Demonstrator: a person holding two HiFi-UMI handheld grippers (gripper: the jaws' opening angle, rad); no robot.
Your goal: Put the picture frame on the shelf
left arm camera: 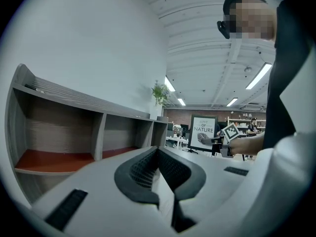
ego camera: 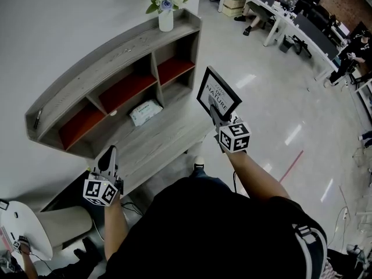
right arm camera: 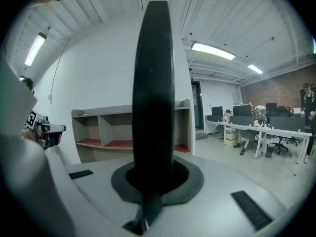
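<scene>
The picture frame (ego camera: 218,95) is black with a white print reading "NATURE". My right gripper (ego camera: 214,114) is shut on its lower edge and holds it upright in the air, right of the shelf. In the right gripper view the frame (right arm camera: 153,93) stands edge-on between the jaws. The shelf (ego camera: 116,68) is a grey wood unit with red compartment floors against the white wall. My left gripper (ego camera: 109,154) hangs by the shelf's near left end, shut and holding nothing. In the left gripper view the frame (left arm camera: 203,131) shows beyond the shelf (left arm camera: 64,132).
A white vase of flowers (ego camera: 165,16) stands on the shelf's top at its far end. A white packet (ego camera: 145,112) lies on the lower board. Office desks (ego camera: 302,22) with seated people fill the back right. A round white table (ego camera: 17,225) is at the lower left.
</scene>
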